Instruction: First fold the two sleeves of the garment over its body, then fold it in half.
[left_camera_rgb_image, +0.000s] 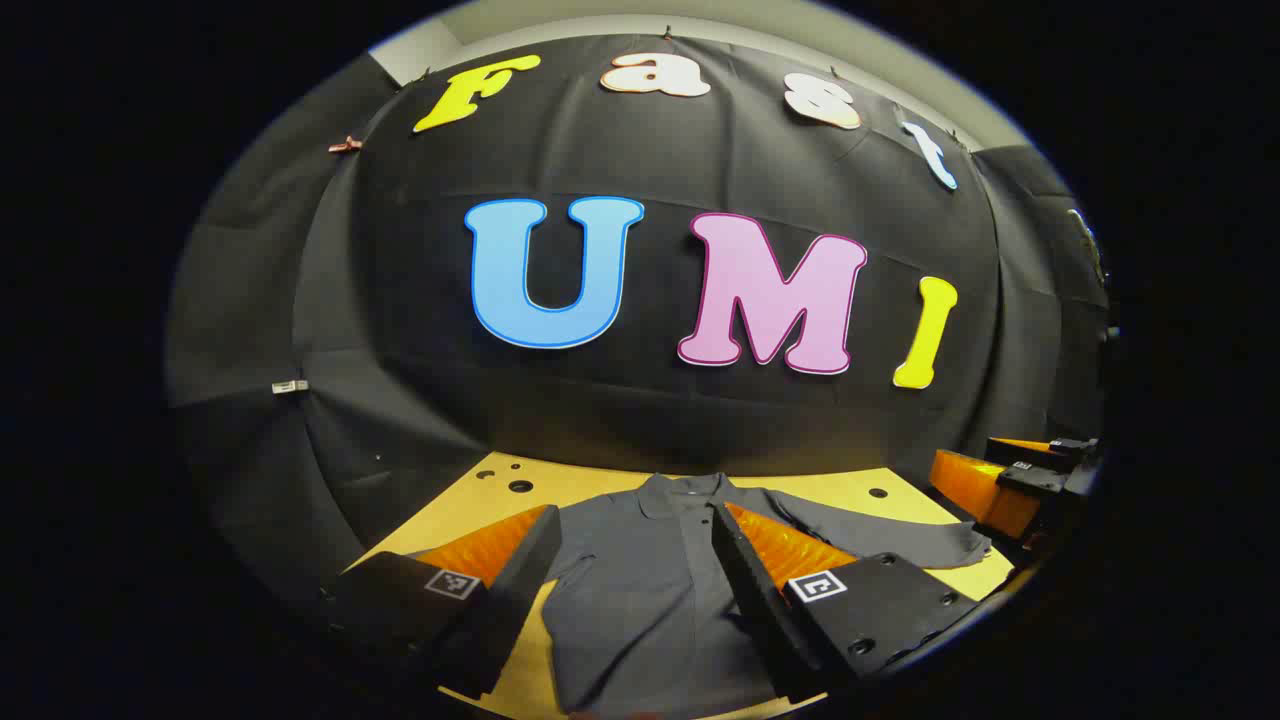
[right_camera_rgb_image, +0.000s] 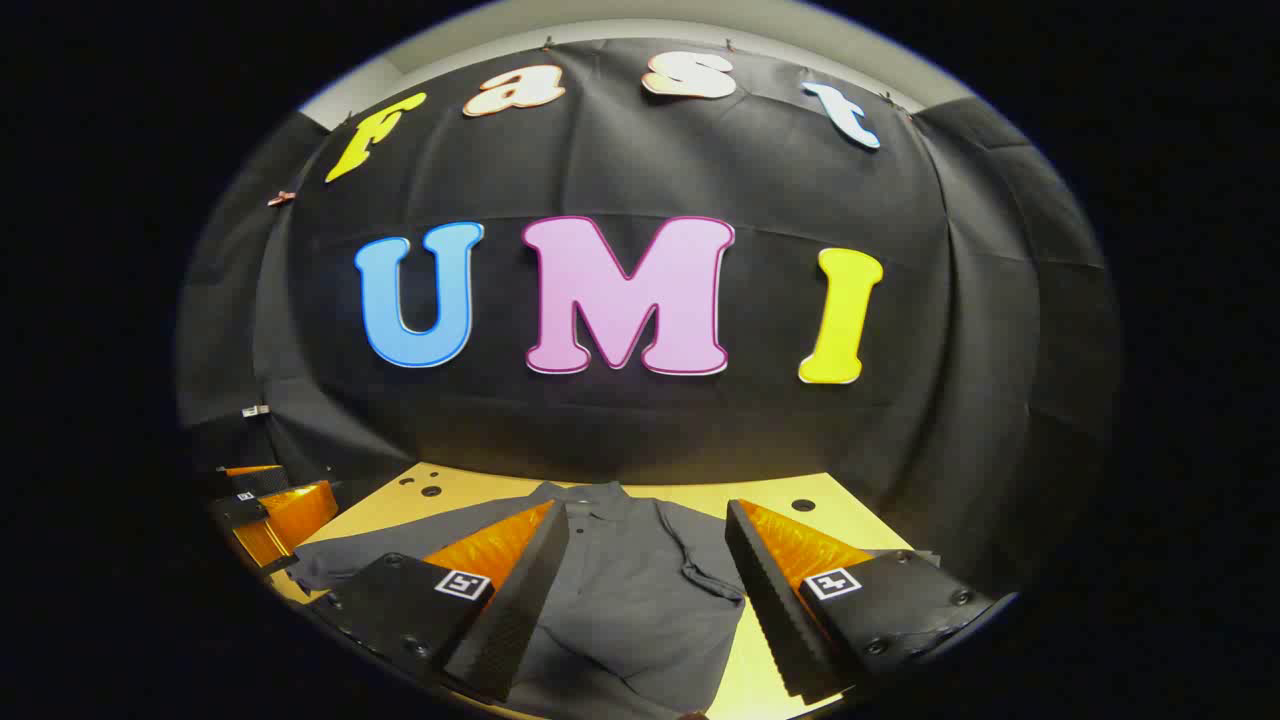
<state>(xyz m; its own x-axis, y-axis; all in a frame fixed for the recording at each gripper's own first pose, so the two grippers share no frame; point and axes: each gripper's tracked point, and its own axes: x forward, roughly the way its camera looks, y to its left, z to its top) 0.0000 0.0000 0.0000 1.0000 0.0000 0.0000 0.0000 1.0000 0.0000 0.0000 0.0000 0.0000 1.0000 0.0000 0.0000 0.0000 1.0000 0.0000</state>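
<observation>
Status: no fold is complete, as far as the frames show. The garment (left_camera_rgb_image: 640, 580), a grey collared shirt, lies flat on the tabletop (left_camera_rgb_image: 530, 478) with its collar (left_camera_rgb_image: 685, 490) toward the booth wall.

Sleeves. In the left gripper view, one long sleeve (left_camera_rgb_image: 880, 535) extends sideways from the collar toward the right claw (left_camera_rgb_image: 1010, 478), which sits at the tabletop edge just beyond the cuff. In the right gripper view, the opposite sleeve (right_camera_rgb_image: 345, 565) likewise lies spread away from the collar, toward the left claw (right_camera_rgb_image: 265, 500). Neither sleeve lies over the body.

Claw state. The left claw (left_camera_rgb_image: 635, 590) is released; its jaws stand wide apart above the shirt body, below the collar, gripping nothing. The right claw (right_camera_rgb_image: 645, 590) is also released, jaws spread above the body, with no cloth between them.

Remaining steps, by judgement: both sleeve folds, then the fold in half. The whole task is still ahead.
</observation>
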